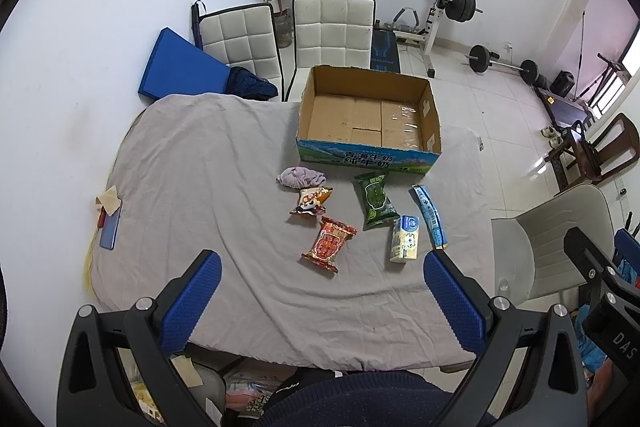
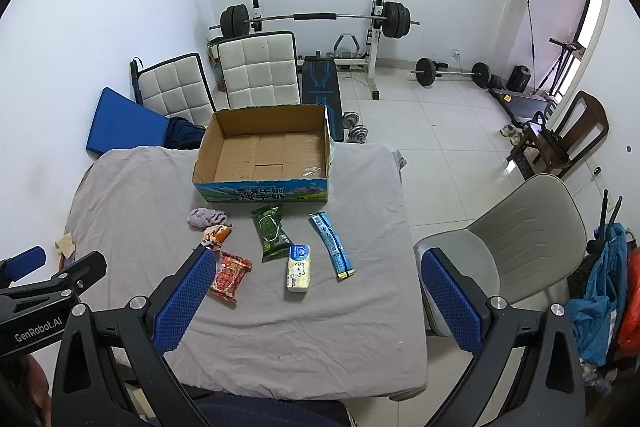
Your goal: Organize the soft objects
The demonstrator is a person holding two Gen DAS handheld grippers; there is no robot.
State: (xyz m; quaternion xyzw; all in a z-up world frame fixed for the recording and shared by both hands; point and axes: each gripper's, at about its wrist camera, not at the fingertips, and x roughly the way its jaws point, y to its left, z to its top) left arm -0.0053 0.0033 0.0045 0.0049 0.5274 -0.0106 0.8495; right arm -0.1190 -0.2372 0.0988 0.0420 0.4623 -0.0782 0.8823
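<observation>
An open, empty cardboard box [image 1: 366, 119] [image 2: 266, 155] stands at the far side of a table under a grey cloth [image 1: 200, 187] [image 2: 140, 195]. In front of it lie a crumpled purple cloth [image 1: 300, 177] [image 2: 206, 217], an orange snack pack [image 1: 312, 201] [image 2: 218, 237], a red snack pack [image 1: 328, 245] [image 2: 230, 277], a green pack [image 1: 376, 201] [image 2: 271, 233], a white tissue pack [image 1: 405, 239] [image 2: 299, 269] and a long blue pack [image 1: 430, 217] [image 2: 332, 245]. My left gripper [image 1: 322, 267] and right gripper [image 2: 314, 261] are open and empty, above the table's near edge.
Two white padded chairs [image 1: 288, 35] and a blue cushion [image 1: 176, 69] stand behind the table. A grey chair [image 2: 520, 235] stands to the right. A phone and a tan paper [image 1: 108, 215] lie at the table's left edge. Weight equipment [image 2: 316, 23] lines the far wall.
</observation>
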